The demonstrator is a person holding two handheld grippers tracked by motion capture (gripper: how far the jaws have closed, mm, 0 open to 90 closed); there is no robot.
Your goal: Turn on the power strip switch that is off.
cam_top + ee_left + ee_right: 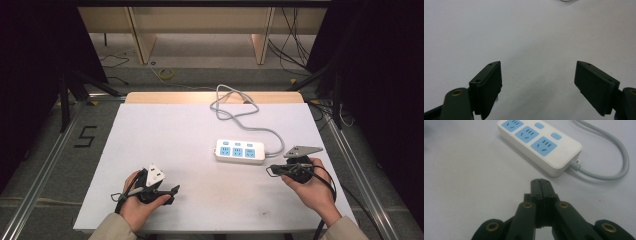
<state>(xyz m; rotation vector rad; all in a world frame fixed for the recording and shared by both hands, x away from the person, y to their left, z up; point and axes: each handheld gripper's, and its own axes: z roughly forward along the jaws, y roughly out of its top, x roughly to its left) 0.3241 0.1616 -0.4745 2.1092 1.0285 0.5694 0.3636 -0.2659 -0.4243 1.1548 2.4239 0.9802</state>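
The power strip (240,151) lies right of centre on the white surface (165,135), its grey cable (235,107) looping away to the far edge. The right hand-held gripper (270,170) sits just near and right of it, jaws pressed together with nothing between them, tip aimed at the strip's cable end (574,165). The left hand-held gripper (175,189) rests near the front left, well apart from the strip, jaws spread wide and empty. I would judge the right one must open before closing on the strip's body, coming in square across its short side. No containers stand here; all three sockets (527,133) are vacant.
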